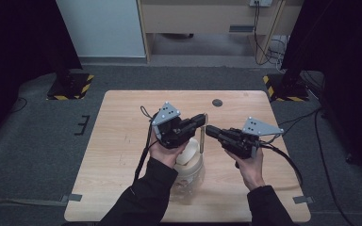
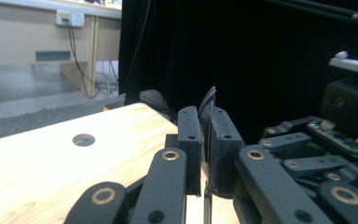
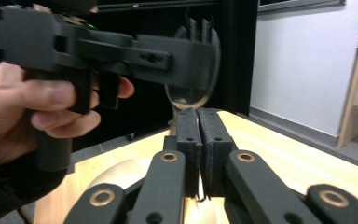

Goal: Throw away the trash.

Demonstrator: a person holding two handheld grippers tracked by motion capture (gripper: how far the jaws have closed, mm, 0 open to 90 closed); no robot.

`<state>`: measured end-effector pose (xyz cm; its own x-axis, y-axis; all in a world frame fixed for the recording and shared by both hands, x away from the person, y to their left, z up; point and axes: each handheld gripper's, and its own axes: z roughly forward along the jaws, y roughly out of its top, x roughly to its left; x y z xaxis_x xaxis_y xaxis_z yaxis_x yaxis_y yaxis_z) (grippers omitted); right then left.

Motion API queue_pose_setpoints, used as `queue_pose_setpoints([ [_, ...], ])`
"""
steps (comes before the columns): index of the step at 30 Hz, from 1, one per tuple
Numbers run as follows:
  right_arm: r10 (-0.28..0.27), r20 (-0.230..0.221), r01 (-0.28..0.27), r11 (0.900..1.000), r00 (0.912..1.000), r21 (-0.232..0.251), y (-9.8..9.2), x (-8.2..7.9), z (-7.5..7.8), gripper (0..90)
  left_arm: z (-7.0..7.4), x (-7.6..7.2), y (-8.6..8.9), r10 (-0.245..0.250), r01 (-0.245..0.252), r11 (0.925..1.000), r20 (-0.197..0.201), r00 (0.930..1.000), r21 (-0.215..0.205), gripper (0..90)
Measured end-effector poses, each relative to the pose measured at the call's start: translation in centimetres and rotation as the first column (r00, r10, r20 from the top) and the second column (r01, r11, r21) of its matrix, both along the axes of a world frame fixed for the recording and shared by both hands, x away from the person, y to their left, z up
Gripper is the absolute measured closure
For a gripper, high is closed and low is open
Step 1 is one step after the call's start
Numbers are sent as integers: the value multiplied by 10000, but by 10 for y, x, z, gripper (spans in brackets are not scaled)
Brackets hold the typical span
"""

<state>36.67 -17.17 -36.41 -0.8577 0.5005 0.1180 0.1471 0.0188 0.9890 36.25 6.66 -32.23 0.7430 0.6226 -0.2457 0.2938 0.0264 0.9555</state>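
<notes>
Tools [image 1: 202, 120] [image 1: 209, 130]: two; fork [image 3: 193, 60]: one

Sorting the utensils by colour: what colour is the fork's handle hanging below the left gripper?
Light wooden tan; the fork's handle shows best in the high view.

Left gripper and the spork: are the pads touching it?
Touching. In the left gripper view the left gripper has both pads shut flat on the thin spork, no gap either side; the right gripper view shows its tines above those jaws.
</notes>
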Motion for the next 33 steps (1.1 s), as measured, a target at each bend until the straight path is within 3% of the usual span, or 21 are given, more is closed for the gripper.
queue_pose_setpoints([
  [6, -561, 141, 564, 9981, 9983, -252, -9, 1, 3, 791, 10, -5, 9, 47, -21, 9988, 535, 9986, -479, 845],
  [8, -878, -114, 876, 9961, 9961, -145, -16, 4, -1, 750, 13, -7, 14, 79, -43, 9985, 669, 9977, -538, 845],
  [11, -1520, -325, 1506, 9877, 9878, -417, -29, 9, -10, 707, 18, -9, 22, 160, -107, 9980, 864, 9961, -620, 844],
  [16, -2520, -684, 2433, 9631, 9653, -1148, -52, 18, -32, 602, 23, -9, 39, 431, -340, 9957, 1054, 9935, -867, 844],
  [22, -3346, -1156, 3103, 9320, 9352, -1871, -73, 25, -55, 502, 28, -10, 65, 928, -791, 9905, 1223, 9881, -1123, 844],
  [27, -3720, -1301, 3364, 9125, 9191, -2328, -82, 29, -68, 480, 24, -10, 88, 1381, -1284, 9883, 1264, 9823, -818, 844],
  [33, -4067, -1390, 3582, 8908, 9029, -2795, -89, 31, -80, 426, 6, -9, 108, 1757, -1744, 9844, 1042, 9789, -223, 844],
])
